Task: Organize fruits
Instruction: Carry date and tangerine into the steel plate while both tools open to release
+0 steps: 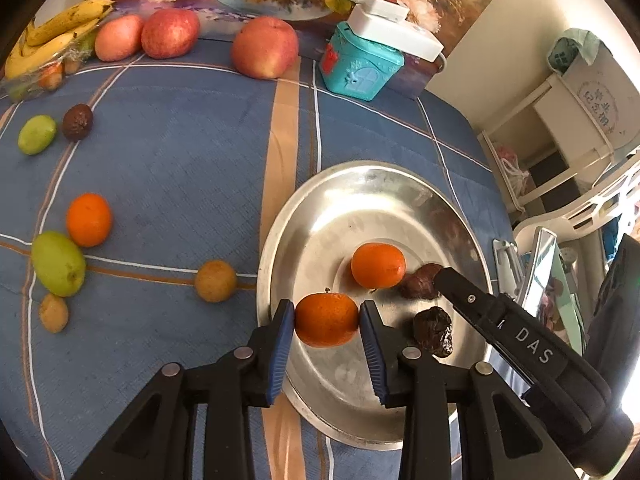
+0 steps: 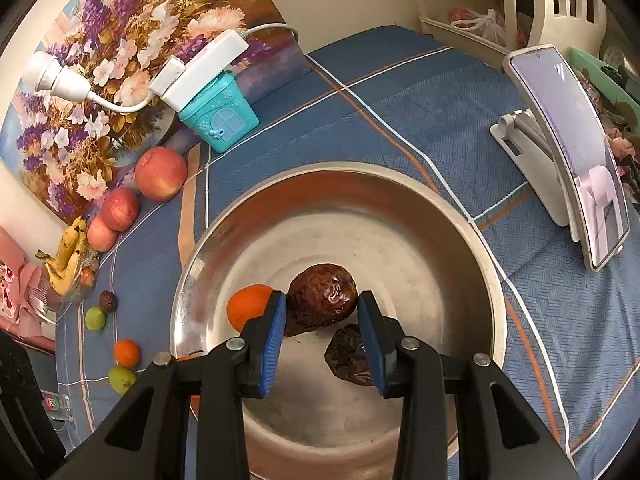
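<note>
A steel plate (image 1: pixel 320 216) lies on the blue cloth. My left gripper (image 1: pixel 327 320) is shut on a small orange (image 1: pixel 326 322) held over the plate's near-left part. A second orange (image 1: pixel 378 265) and two dark dried fruits (image 1: pixel 420 282) (image 1: pixel 434 330) lie on the plate. My right gripper (image 2: pixel 322 306) is shut on a dark dried fruit (image 2: pixel 322 298) above the plate (image 2: pixel 400 208); another dried fruit (image 2: pixel 346 356) lies under it and an orange (image 2: pixel 248 305) to its left. The right gripper's finger (image 1: pixel 472 300) shows in the left wrist view.
Loose on the cloth: an orange (image 1: pixel 88 220), green fruits (image 1: pixel 58 263) (image 1: pixel 37 134), brown fruits (image 1: pixel 215 281) (image 1: pixel 53 313), a dark fruit (image 1: pixel 77 121). Apples (image 1: pixel 265 47), bananas (image 1: pixel 60 30) and a teal box (image 1: pixel 360 64) stand at the back. A phone on a stand (image 2: pixel 568 152) is right.
</note>
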Tool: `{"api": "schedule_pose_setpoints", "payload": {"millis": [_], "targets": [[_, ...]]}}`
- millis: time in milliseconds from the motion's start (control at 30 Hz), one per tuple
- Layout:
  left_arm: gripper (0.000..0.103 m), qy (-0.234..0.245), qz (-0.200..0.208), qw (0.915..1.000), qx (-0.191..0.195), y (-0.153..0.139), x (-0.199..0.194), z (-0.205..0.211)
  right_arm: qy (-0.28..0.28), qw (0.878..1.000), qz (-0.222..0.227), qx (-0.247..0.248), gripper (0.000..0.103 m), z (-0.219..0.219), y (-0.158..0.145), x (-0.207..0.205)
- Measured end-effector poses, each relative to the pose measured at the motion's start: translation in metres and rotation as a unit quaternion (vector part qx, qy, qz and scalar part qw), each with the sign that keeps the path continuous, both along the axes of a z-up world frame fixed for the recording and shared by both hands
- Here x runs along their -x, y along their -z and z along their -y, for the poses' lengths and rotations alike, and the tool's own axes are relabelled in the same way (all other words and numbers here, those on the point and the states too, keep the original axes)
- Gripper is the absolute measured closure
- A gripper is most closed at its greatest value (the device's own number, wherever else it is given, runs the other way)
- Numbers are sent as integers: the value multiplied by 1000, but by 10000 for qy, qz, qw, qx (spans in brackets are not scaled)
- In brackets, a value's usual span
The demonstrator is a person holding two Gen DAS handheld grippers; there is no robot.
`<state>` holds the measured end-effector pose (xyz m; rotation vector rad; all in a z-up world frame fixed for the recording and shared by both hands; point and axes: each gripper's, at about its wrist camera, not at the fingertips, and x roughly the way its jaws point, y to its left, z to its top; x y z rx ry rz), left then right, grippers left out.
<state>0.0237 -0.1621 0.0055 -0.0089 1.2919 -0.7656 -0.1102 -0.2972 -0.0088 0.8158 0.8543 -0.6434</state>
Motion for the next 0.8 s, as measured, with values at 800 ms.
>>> {"api": "schedule_pose_setpoints", "payload": {"millis": [800], "targets": [[28,-1195,518,9882,-809,-14,-59,-81,-697,9956,-458,429,49,-38,-18,-27]]}}
